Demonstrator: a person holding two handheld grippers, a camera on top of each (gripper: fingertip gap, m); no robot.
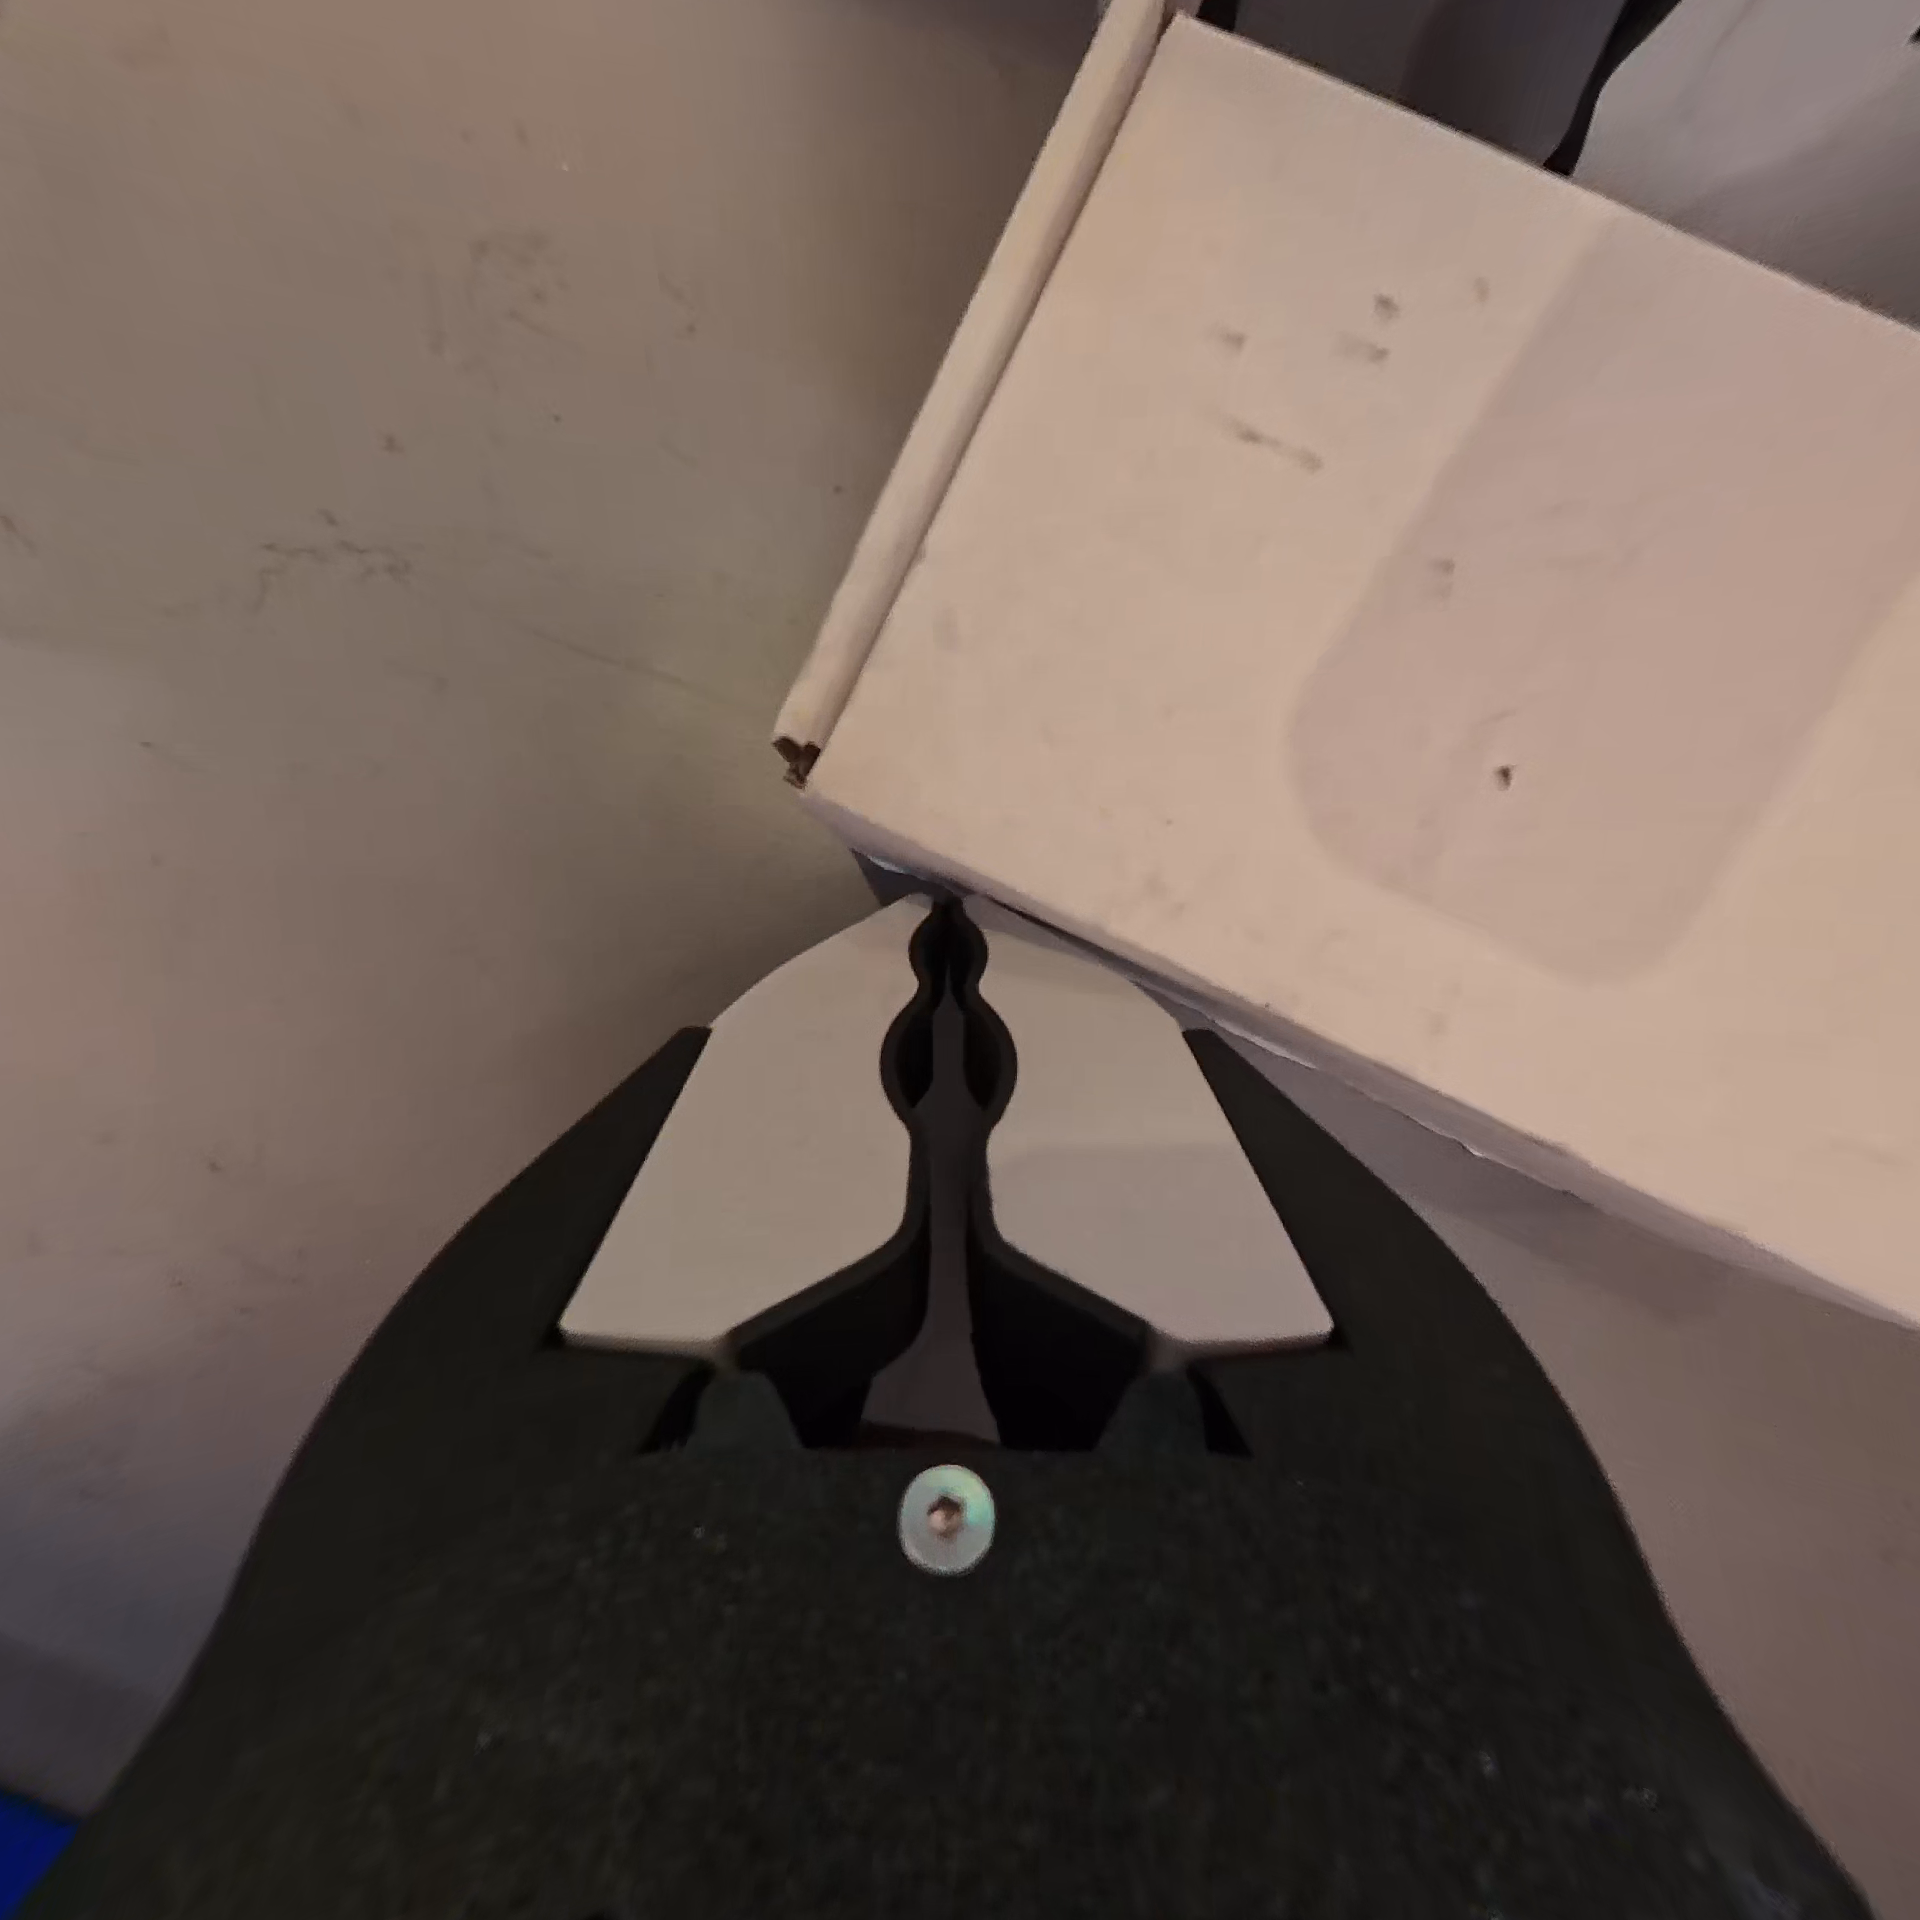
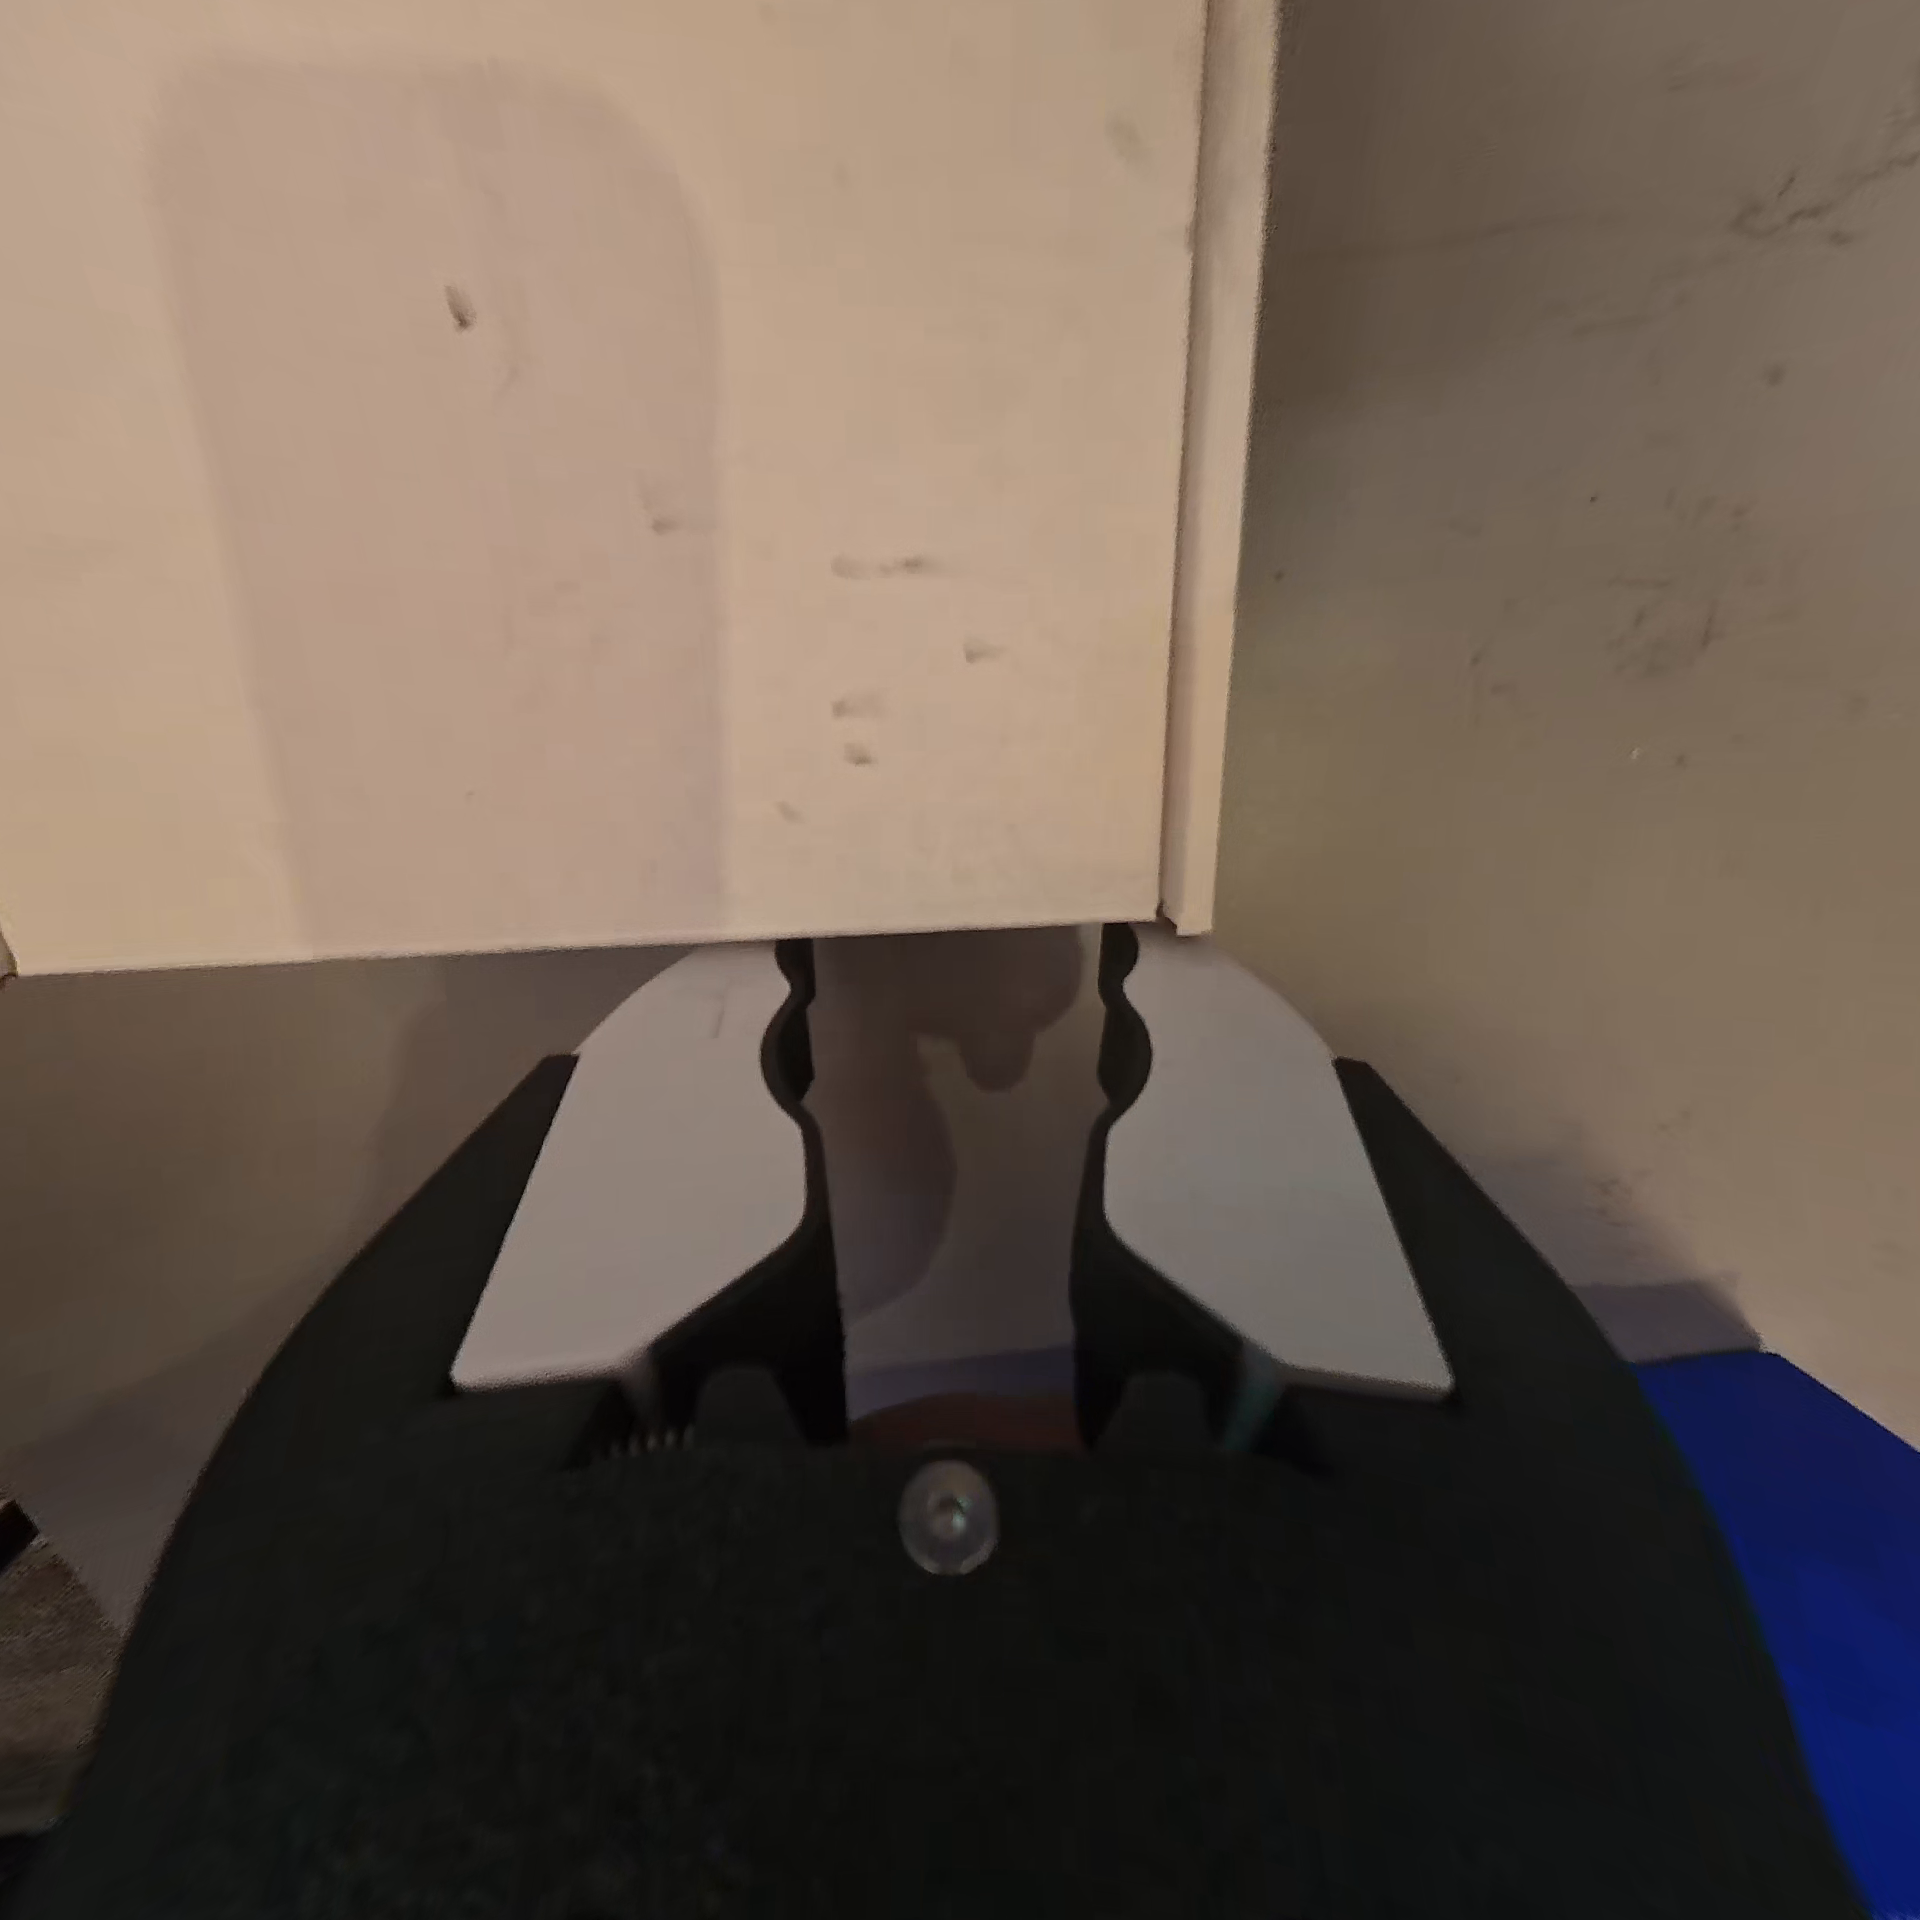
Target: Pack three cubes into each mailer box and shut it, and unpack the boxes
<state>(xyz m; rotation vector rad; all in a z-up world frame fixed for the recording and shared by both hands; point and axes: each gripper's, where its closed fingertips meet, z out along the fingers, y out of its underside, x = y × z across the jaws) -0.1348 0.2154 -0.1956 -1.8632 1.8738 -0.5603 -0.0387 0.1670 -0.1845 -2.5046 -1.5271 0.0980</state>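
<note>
Lying shut on the pale scuffed table, the white mailer box fills the upper right of the left wrist view. The left gripper sits at the box's near edge, its fingers pressed together, perhaps pinching a thin flap there. The right gripper stands parted, tips reaching just under the box's near edge, by its right corner.

Scuffed beige table, white mailer box seemingly on it, closed.
</note>
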